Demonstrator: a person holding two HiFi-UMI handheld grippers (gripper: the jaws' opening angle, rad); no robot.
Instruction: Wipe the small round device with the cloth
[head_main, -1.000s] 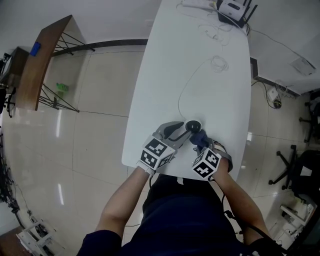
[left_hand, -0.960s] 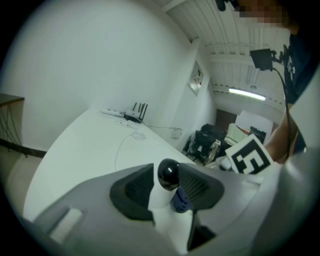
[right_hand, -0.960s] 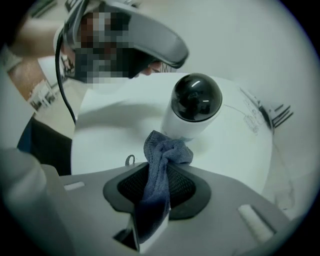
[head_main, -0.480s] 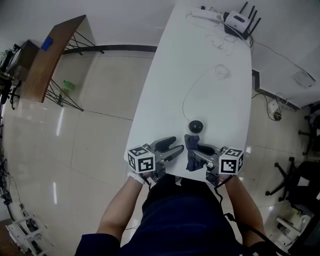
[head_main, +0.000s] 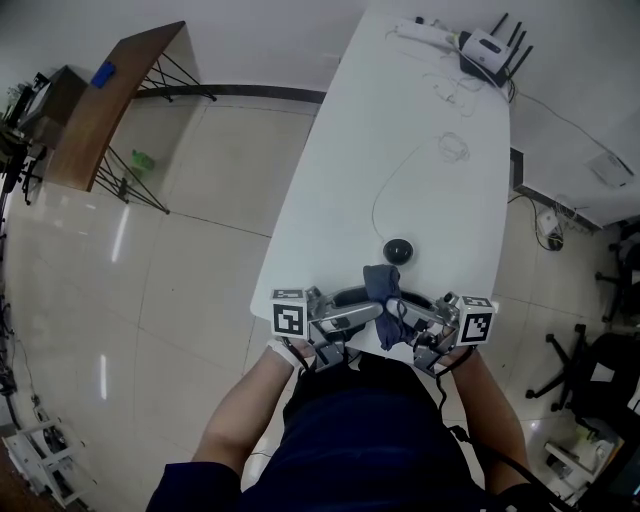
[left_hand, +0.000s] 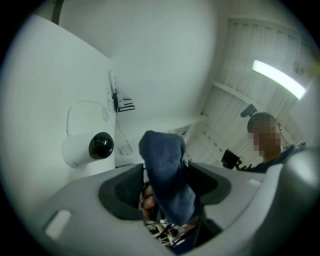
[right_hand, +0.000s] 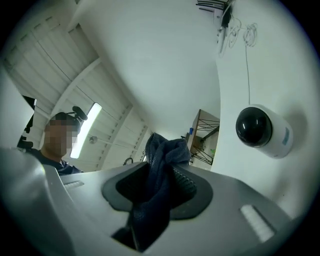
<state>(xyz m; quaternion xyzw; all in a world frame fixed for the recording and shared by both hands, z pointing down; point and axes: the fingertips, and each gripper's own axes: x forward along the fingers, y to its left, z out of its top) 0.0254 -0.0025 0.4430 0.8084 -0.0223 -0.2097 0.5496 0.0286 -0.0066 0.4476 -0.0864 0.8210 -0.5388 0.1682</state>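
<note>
The left gripper (head_main: 362, 307) has just been opening its jaws, and they stand apart with the cloth (head_main: 379, 281) hanging loose between them. The right gripper (head_main: 402, 310) is clamped on that cloth. A second ago both grippers were down on the device (head_main: 399, 250); now they face each other at the table's (head_main: 450, 220) near edge. The device sits alone just beyond them, so wiping looks paused or done. The cloth is dark blue, soft and bunched. The device is a smooth white round body with a glossy black dome and a thin white cable. The table is plain matte white.
</note>
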